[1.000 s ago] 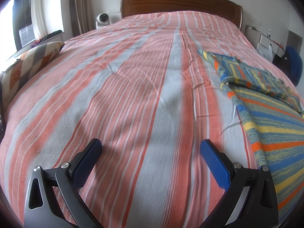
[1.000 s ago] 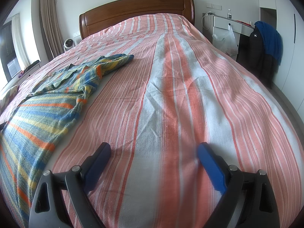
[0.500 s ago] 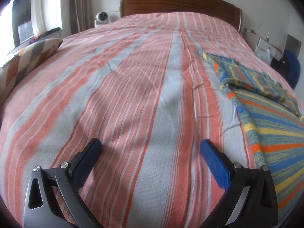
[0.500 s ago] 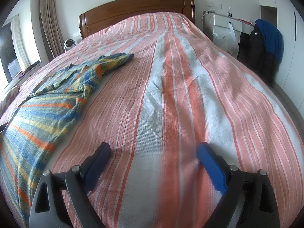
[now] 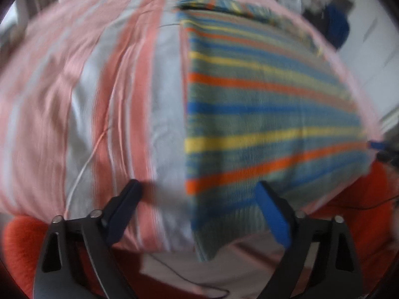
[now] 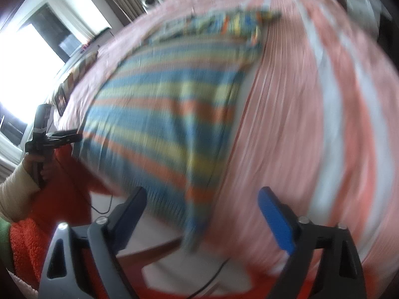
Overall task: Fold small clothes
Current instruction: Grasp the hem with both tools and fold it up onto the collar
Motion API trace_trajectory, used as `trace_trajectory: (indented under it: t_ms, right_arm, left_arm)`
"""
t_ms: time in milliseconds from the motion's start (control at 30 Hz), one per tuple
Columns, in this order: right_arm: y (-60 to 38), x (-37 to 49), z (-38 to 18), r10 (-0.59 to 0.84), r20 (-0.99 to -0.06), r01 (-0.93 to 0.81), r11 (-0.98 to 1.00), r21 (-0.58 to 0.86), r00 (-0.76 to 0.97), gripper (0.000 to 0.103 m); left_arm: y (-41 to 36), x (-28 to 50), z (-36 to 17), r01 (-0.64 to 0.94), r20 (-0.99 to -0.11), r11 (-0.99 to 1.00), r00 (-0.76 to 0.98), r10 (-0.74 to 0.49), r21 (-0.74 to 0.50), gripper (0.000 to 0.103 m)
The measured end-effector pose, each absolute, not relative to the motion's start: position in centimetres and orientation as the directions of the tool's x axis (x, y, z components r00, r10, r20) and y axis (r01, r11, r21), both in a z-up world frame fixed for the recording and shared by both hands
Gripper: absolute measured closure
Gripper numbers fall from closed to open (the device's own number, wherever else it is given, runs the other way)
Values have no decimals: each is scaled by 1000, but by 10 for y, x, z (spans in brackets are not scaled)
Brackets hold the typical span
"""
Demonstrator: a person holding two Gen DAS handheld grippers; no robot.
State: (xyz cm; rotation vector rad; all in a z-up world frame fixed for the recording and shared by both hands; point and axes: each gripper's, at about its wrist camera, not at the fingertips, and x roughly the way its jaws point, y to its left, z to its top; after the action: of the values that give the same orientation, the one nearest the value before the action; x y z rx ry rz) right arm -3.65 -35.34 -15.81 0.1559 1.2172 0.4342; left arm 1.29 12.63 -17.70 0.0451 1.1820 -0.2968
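Both grippers, left (image 5: 199, 214) and right (image 6: 202, 219), have swung down from bare bedspread (image 5: 119, 104) to the striped garment (image 5: 269, 114), its near corners at 12 o'clock between parted, closing fingers grasping nothing; folding appears imminent.

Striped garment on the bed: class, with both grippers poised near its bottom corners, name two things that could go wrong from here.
1. The striped garment hangs over the bed edge; a pinch by the left gripper or right gripper, whose jaws have just been closing without pressing on it, may also catch the bedsheet.
2. Both views are blurred, so either gripper might miss its corner, leaving a lopsided fold.
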Motion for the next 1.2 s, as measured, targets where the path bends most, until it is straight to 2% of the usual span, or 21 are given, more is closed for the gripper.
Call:
trace_trajectory:
  t_ms: [33,67,133,167,200,267,367,433,533,667,867,1033,1067,1100,1133,1167,1200]
  right_arm:
    - [-352,-41,-167,405,-880,-200,910,362,248,32]
    - [-351,-45,-175,407,-886,-159,912,379,223,41]
    - [-347,-45,-183,411,-888,-130,911,391,208,59]
    - [-345,-41,-186,408,-892,-126,912,389,197,93]
    - [-345,-38,-188,409,-892,-114,912,394,191,98]
    - [-349,-33,-183,445,-869,-79,895,439,215,98]
    - [-361,-26,-161,493,-819,-44,863,504,294,98]
    - [-367,-17,-146,520,-780,-36,839,544,349,98]
    - [-371,8,-125,512,-739,-64,837,543,437,98]
    - [-379,72,-104,474,-688,-88,852,516,551,98]
    - [-394,192,-94,433,-642,-83,863,499,633,98]
    - [-397,287,-108,383,-658,-45,882,469,648,97]
    - [-400,304,-117,392,-661,-36,874,484,640,94]
    - [-404,320,-127,397,-669,-14,866,501,628,88]
    - [-409,333,-139,392,-676,22,856,516,625,82]
    - [-415,341,-150,379,-686,70,845,530,621,71]
    - [-420,342,-154,360,-694,109,839,533,623,71]
  left_arm:
    - [122,12,-174,260,-917,959,346,-198,-110,28]
    - [120,12,-171,259,-918,958,336,-211,-125,39]
    - [114,12,-177,264,-938,955,276,-211,-137,52]
    - [109,11,-180,282,-945,952,263,-196,-119,69]
    - [108,10,-182,296,-948,949,259,-186,-106,98]
    - [117,15,-179,267,-939,946,236,-249,-184,99]
    - [143,26,-158,198,-881,917,267,-389,-345,99]
    - [158,44,-139,175,-823,882,318,-471,-438,99]
    - [168,89,-112,159,-746,845,408,-527,-510,99]
    - [161,162,-92,174,-698,846,494,-518,-505,99]
    - [137,291,-96,124,-708,873,537,-458,-471,99]
    - [112,366,-112,95,-747,910,540,-388,-404,96]
    - [110,378,-119,70,-756,915,541,-370,-397,79]
    - [110,393,-128,39,-769,916,529,-358,-400,42]
    - [114,401,-135,-13,-788,917,516,-336,-400,29]
    - [125,404,-140,-78,-790,907,525,-316,-414,24]
    - [134,402,-139,-100,-773,890,545,-326,-445,24]
